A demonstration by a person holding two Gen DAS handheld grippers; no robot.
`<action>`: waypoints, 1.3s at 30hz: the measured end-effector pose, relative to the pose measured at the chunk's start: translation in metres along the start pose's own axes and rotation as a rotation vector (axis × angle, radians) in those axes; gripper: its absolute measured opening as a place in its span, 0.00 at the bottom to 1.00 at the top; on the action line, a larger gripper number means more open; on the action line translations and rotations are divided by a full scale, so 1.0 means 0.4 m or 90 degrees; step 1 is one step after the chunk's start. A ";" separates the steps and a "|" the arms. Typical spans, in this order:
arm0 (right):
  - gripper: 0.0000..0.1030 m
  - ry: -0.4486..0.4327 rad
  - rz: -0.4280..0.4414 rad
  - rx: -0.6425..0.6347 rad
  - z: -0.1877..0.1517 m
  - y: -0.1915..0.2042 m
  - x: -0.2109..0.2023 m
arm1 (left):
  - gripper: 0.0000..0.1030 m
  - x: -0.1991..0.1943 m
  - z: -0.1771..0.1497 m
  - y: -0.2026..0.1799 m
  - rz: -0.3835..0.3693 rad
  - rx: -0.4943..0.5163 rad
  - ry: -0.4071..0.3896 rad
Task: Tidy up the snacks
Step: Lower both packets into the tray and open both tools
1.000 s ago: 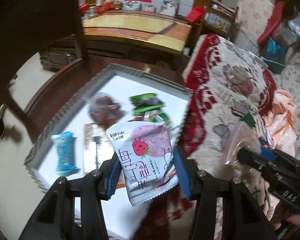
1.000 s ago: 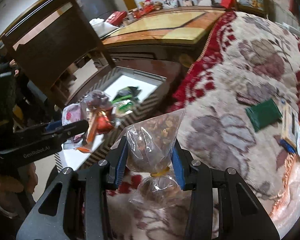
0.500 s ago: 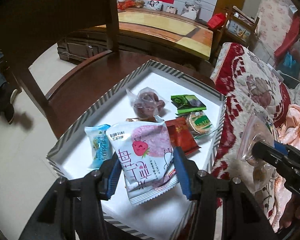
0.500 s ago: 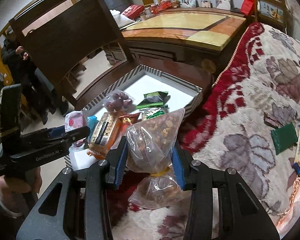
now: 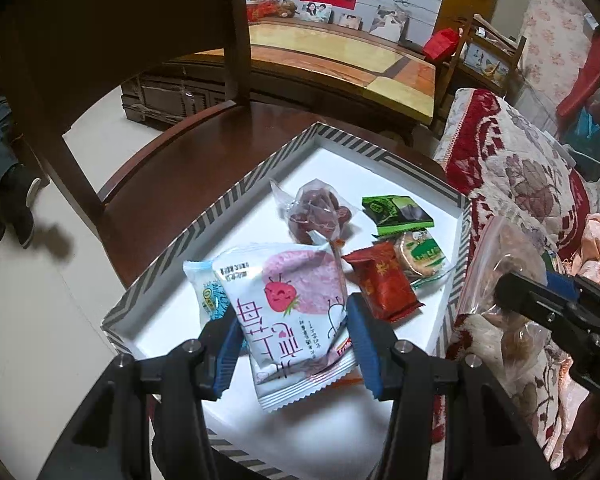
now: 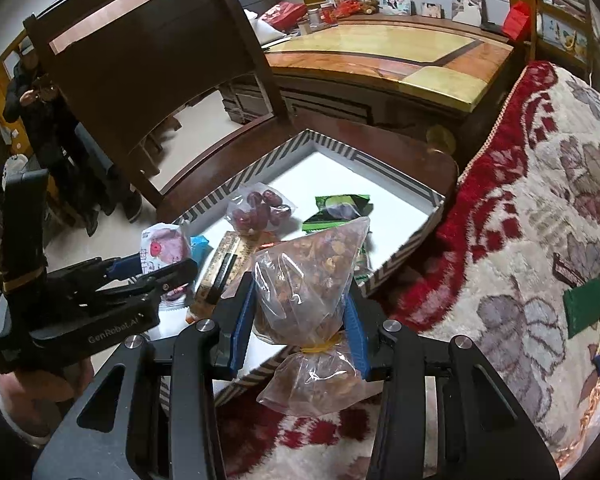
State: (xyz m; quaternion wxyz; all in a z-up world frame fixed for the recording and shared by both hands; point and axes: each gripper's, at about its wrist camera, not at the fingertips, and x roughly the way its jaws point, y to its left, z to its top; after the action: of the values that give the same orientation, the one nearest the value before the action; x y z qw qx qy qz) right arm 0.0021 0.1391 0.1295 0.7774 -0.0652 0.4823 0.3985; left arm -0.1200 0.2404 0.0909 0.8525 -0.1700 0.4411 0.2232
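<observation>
My left gripper [image 5: 292, 320] is shut on a white and pink strawberry snack packet [image 5: 288, 312] and holds it above the near part of a striped-rim white tray [image 5: 228, 204]. My right gripper [image 6: 300, 300] is shut on a clear bag of brown nuts [image 6: 312, 276] over the tray's right edge [image 6: 404, 248]. In the tray lie a bag of red dates [image 5: 320, 212], a green packet [image 5: 396, 210], a red packet [image 5: 384, 284], a round biscuit [image 5: 420, 254] and a light blue packet [image 5: 206, 292].
The tray sits on a dark wooden chair seat [image 5: 180, 168] with a tall backrest [image 6: 148, 64]. A red and beige patterned blanket [image 6: 540, 208] lies to the right with a green packet [image 6: 584, 308] on it. A person [image 6: 36, 108] stands at left.
Both grippers have moved left from the blanket toward the tray with their loads. The tray now shows fuller in both views.
</observation>
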 end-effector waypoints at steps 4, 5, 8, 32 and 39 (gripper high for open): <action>0.39 0.003 0.003 -0.005 0.015 0.009 0.015 | 0.51 0.008 0.005 0.007 0.002 -0.003 0.001; 0.39 0.004 0.003 -0.006 0.019 0.011 0.018 | 0.51 0.010 0.007 0.009 0.003 -0.004 0.001; 0.39 0.006 0.005 -0.010 0.030 0.019 0.030 | 0.51 0.014 0.011 0.015 0.007 -0.006 0.001; 0.39 0.025 0.011 0.001 0.110 0.021 0.151 | 0.51 0.065 0.052 0.040 0.022 -0.018 0.009; 0.39 0.036 0.007 0.022 0.117 0.001 0.189 | 0.51 0.086 0.065 0.031 0.025 -0.013 0.012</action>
State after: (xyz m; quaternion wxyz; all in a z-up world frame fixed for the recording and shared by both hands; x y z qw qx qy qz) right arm 0.0508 0.2042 0.0935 0.7622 -0.0608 0.5113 0.3924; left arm -0.0913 0.2712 0.0755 0.8418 -0.1725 0.4503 0.2427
